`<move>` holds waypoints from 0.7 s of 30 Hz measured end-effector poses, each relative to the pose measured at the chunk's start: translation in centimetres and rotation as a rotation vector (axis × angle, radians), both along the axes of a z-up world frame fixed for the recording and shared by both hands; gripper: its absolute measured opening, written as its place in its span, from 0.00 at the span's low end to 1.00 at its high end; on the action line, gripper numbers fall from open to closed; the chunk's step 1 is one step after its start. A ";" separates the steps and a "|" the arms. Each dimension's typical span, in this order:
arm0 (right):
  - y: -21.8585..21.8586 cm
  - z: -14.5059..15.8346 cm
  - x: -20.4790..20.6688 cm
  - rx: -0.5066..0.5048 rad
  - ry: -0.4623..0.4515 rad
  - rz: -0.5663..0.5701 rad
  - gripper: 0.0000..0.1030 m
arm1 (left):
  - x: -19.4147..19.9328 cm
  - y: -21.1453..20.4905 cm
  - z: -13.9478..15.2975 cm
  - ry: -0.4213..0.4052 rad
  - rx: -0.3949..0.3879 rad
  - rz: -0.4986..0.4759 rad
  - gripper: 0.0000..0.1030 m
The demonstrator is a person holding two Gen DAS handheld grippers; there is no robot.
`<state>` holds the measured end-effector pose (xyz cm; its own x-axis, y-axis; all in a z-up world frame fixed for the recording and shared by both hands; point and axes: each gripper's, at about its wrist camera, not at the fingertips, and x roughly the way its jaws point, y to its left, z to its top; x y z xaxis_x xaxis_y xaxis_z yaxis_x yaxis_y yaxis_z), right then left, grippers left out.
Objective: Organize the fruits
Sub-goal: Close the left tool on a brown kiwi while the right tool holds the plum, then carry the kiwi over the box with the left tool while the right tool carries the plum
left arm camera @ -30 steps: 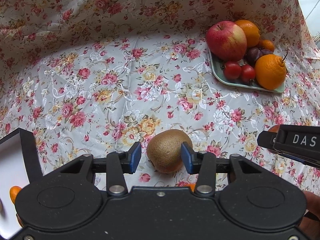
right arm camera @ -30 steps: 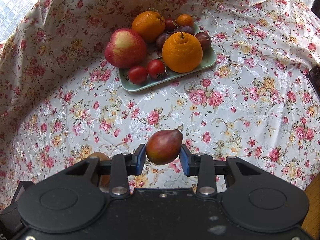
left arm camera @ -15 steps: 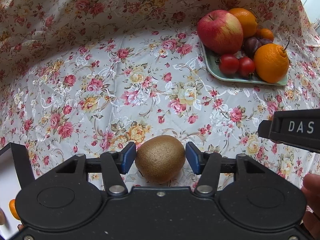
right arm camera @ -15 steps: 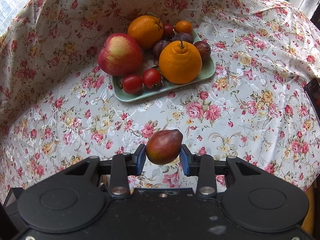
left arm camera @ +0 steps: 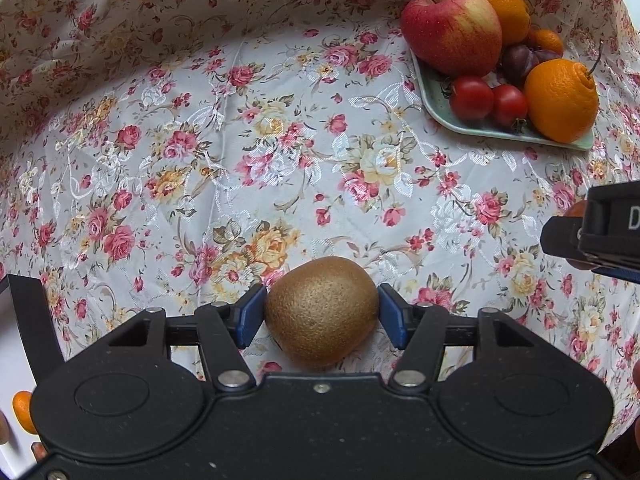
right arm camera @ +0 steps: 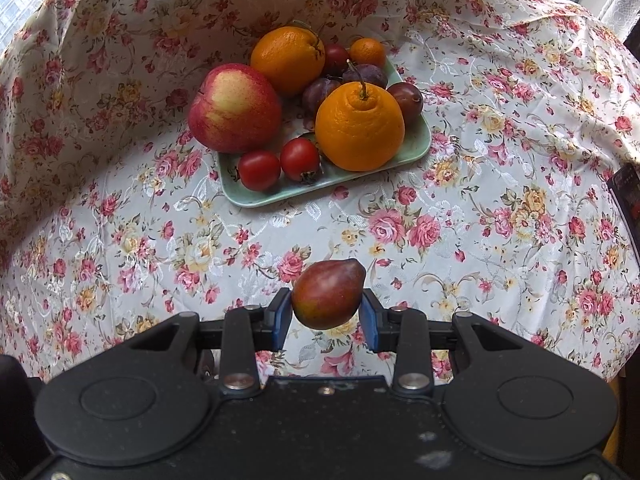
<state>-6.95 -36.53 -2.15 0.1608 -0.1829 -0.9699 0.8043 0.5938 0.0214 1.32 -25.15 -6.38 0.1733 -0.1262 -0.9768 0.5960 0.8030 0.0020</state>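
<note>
We find the left gripper (left arm camera: 321,316) pointing steeply down over the floral tablecloth (left arm camera: 248,152); its jaws are opening, and the brown kiwi (left arm camera: 321,315) lies on the cloth between the blue pads (left arm camera: 250,317); whether the pads touch its sides we cannot tell, so close do they stand to it. Ahead and to that gripper's right sits the green tray (left arm camera: 476,126) with an apple (left arm camera: 451,34), two oranges, plums and two cherry tomatoes (left arm camera: 471,97). We note the right gripper (right arm camera: 327,312) clenched on a small red-brown pear (right arm camera: 328,294), held clear above the cloth; the tray (right arm camera: 256,197) lies ahead of it, slightly left; in the left view, the right gripper's black body (left arm camera: 600,228) shows at the right edge.
</note>
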 end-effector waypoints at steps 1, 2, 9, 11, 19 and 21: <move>0.0 0.0 0.0 0.000 0.002 0.001 0.36 | 0.1 0.1 0.0 0.001 -0.003 0.004 0.61; 0.0 0.0 -0.1 0.000 0.004 0.001 0.36 | 0.1 0.1 -0.1 -0.002 -0.011 0.011 0.61; 0.1 0.3 -0.2 -0.011 0.013 0.013 0.36 | 0.5 0.7 0.4 0.019 -0.049 0.074 0.60; 0.1 0.5 -0.2 -0.012 0.007 0.008 0.36 | 0.6 0.9 0.8 0.013 -0.054 0.088 0.60; 0.9 1.3 0.0 -0.027 0.000 0.026 0.36 | 1.3 2.5 2.9 -0.043 -0.026 0.147 0.60; 1.2 1.3 0.0 -0.027 0.004 0.033 0.36 | 1.4 3.0 3.2 -0.056 -0.019 0.163 0.60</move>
